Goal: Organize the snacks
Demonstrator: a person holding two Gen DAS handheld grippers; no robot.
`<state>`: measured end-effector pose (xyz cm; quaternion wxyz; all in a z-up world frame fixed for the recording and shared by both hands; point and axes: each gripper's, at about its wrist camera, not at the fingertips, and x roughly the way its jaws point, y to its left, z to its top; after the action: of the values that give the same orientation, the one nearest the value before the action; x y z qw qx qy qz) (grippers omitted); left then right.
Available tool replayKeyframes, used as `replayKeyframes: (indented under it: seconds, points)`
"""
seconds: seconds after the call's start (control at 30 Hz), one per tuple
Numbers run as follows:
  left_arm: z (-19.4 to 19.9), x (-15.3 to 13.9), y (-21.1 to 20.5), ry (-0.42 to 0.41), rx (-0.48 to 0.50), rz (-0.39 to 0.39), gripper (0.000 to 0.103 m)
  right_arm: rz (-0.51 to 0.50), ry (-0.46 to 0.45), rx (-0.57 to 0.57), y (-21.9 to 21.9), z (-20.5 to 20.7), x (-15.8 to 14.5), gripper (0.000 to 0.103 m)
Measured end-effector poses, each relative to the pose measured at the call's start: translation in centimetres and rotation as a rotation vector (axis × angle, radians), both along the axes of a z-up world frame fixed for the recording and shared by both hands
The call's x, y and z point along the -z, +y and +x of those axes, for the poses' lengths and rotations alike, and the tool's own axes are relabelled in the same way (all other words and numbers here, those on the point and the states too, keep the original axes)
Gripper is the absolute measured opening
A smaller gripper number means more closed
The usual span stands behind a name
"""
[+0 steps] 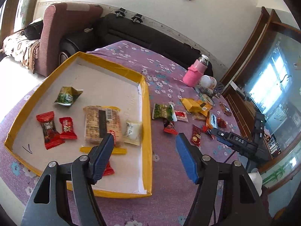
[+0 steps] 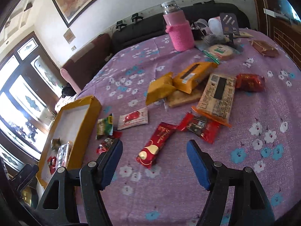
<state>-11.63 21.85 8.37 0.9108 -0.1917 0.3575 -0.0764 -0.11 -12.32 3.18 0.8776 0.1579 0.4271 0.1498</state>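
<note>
Left wrist: left tool [image 1: 144,138] open, empty, its near finger hiding part of a red candy [image 1: 108,169] in the yellow tray [image 1: 145,101]. Right wrist: right tool [image 2: 154,146] open, empty; red wafer pack [image 2: 156,146] between fingers, untouched; tray at 9 o'clock, cut off by the tool frame.

Left claw [image 1: 144,137] angled downward, jaws apart and empty, right claw [image 2: 154,145] likewise open, nothing held
</note>
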Motion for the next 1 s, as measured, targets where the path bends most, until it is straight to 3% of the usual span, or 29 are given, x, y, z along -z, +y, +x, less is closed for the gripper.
replayKeyframes:
  seconds: [0.13, 0.3, 0.4, 0.5, 0.6, 0.83, 0.93, 0.97, 1.0]
  points:
    - [0.3, -0.2, -2.7, 0.002, 0.06, 0.056, 0.068, -0.026, 0.047, -0.013, 1.9, 1.7, 1.9, 0.071]
    - [1.4, -0.3, -5.4, 0.0, 0.122, 0.114, 0.067, -0.182, 0.05, -0.016, 5.3, 3.6, 3.0, 0.062]
    - [2.9, -0.2, -7.1, 0.006, 0.149, 0.149, 0.067, -0.297, 0.012, -0.031, 6.6, 3.3, 3.1, 0.026]
    - [4.8, 0.4, -9.2, 0.025, 0.183, 0.197, 0.067, -0.315, 0.0, -0.049, 6.0, 2.8, 3.1, 0.026]
    - [6.9, 1.7, -11.1, 0.067, 0.205, 0.238, 0.064, -0.281, -0.01, -0.037, 4.1, 2.4, 2.7, 0.025]
    - [11.8, 5.0, -14.4, 0.162, 0.21, 0.343, 0.064, -0.092, 0.002, -0.047, 1.1, 3.0, 2.5, 0.026]
    - [13.0, 6.4, -15.1, 0.211, 0.215, 0.374, 0.047, -0.062, 0.016, -0.064, 1.1, 3.1, 2.8, 0.026]
    - [13.3, 6.9, -15.2, 0.228, 0.213, 0.383, 0.035, -0.057, 0.019, -0.068, 1.2, 3.1, 2.8, 0.026]
    - [13.3, 6.9, -15.4, 0.215, 0.208, 0.394, 0.033, -0.055, 0.02, -0.071, 1.2, 3.1, 2.9, 0.026]
